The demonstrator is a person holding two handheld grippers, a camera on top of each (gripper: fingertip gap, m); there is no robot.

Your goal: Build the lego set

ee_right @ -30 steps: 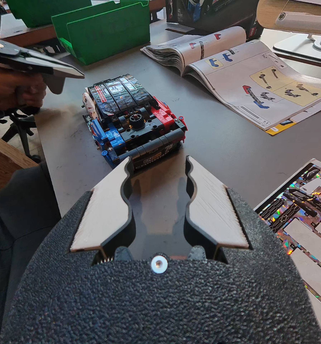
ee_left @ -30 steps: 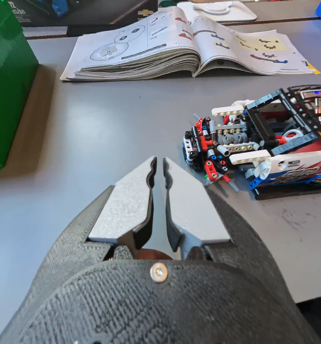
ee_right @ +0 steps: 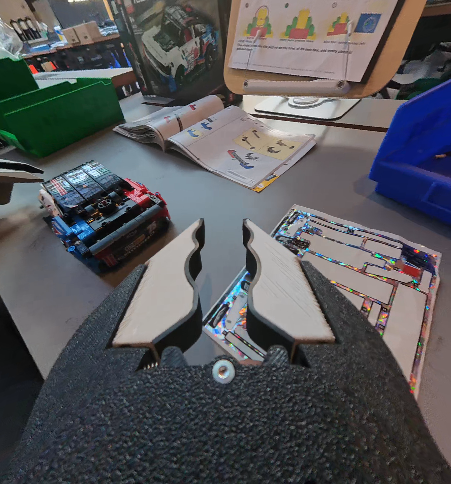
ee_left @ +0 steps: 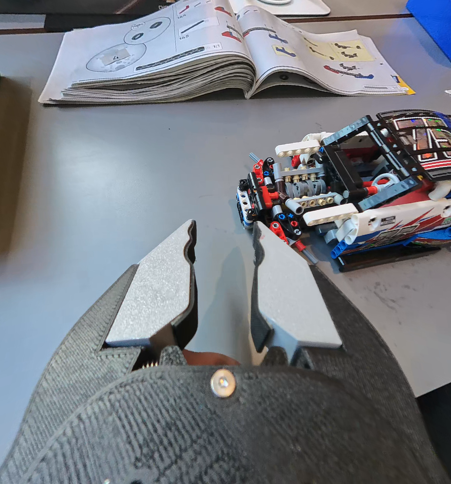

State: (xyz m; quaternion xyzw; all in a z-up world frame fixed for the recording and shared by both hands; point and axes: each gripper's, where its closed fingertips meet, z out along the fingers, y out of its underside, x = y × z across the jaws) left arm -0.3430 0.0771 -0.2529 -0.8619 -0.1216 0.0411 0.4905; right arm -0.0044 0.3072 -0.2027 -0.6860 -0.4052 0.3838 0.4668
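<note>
Left gripper (ee_left: 223,227) jaws widened; blue bin (ee_right: 426,162) holds small piece.

My left wrist view looks low along the left gripper (ee_left: 223,227) from just off the lego car's (ee_left: 363,193) open front end, facing the instruction booklet (ee_left: 193,55) beyond it. My right wrist view sits higher behind the car's (ee_right: 101,214) rear, well back from it, facing the booklet (ee_right: 219,141) from the other side. Both views share the car, the booklet and the grey surface (ee_left: 114,162) between them.
</note>
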